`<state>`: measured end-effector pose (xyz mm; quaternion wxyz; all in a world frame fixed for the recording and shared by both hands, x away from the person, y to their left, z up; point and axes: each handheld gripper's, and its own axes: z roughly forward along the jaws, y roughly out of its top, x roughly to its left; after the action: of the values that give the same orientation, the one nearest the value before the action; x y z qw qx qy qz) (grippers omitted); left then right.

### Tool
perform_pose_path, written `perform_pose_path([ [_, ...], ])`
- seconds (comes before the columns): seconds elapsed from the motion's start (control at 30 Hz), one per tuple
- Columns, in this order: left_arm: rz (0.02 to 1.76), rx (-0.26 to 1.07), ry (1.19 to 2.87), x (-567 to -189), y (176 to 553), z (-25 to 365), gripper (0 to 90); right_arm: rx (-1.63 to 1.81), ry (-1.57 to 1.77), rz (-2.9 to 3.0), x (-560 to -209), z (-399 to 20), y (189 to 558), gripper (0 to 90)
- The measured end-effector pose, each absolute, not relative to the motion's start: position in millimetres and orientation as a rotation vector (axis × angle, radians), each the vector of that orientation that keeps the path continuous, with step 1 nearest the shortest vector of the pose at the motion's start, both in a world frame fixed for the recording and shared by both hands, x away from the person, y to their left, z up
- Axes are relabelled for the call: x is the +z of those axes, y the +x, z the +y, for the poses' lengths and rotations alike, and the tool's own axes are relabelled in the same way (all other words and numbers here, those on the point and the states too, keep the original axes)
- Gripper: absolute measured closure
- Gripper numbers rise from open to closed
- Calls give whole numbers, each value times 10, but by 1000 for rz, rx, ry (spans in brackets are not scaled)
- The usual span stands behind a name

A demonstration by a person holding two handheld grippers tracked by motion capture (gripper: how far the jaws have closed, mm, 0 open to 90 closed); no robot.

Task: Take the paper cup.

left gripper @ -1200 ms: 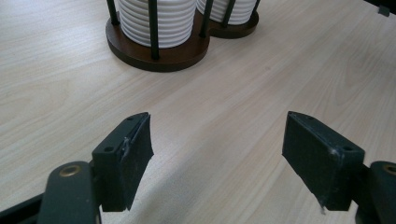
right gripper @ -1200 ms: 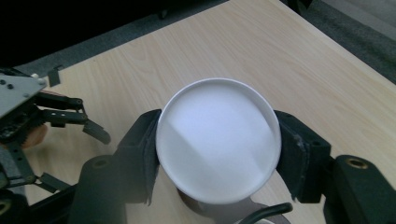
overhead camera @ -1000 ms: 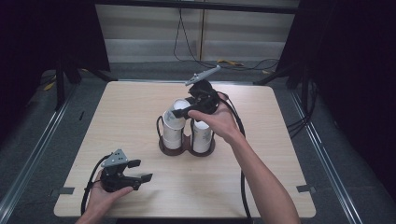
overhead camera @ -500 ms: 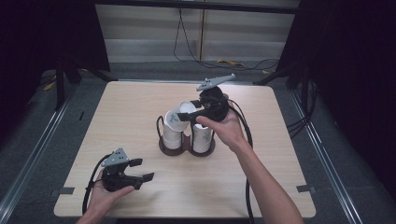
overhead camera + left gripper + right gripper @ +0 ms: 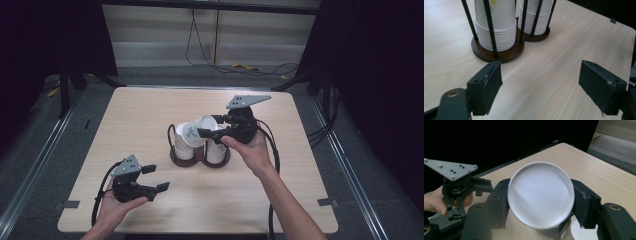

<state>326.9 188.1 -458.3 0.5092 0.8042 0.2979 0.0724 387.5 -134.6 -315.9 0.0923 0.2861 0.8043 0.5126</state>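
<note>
Right gripper (image 5: 207, 131) is now lifting a paper cup (image 5: 192, 134) clear of the wire holder (image 5: 200, 150) at frame centre — jaws clamped on its sides, tilting it. Extraction looks done. Left gripper (image 5: 155, 177) is idling wide open, empty, lower left.

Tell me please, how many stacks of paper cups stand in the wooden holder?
2. One stack stands in the left compartment of the holder, the other stack in the right. The right gripper holds one more cup, lifted out.
</note>
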Motion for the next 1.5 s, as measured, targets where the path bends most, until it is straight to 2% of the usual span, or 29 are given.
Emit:
perform_pose_path([
  [0.17,694,182,1928,-4502,3316,1793,179,1567,865,2381,-3283,-1405,3777,384],
  [0.43,671,106,1860,-4337,3434,1633,178,1628,881,2382,-3490,-1444,3644,384],
  [0.73,574,156,1889,-4199,3421,1478,164,1748,841,2361,-3690,-1541,3540,384],
  [1.07,554,150,1838,-4233,3398,1501,164,1790,852,2399,-3889,-1518,3484,384],
  [1.13,548,145,1887,-4295,3377,1486,164,1799,851,2404,-3933,-1513,3480,384],
  [1.5,545,122,1877,-4425,3334,1453,165,1825,843,2458,-4107,-1475,3454,384],
])
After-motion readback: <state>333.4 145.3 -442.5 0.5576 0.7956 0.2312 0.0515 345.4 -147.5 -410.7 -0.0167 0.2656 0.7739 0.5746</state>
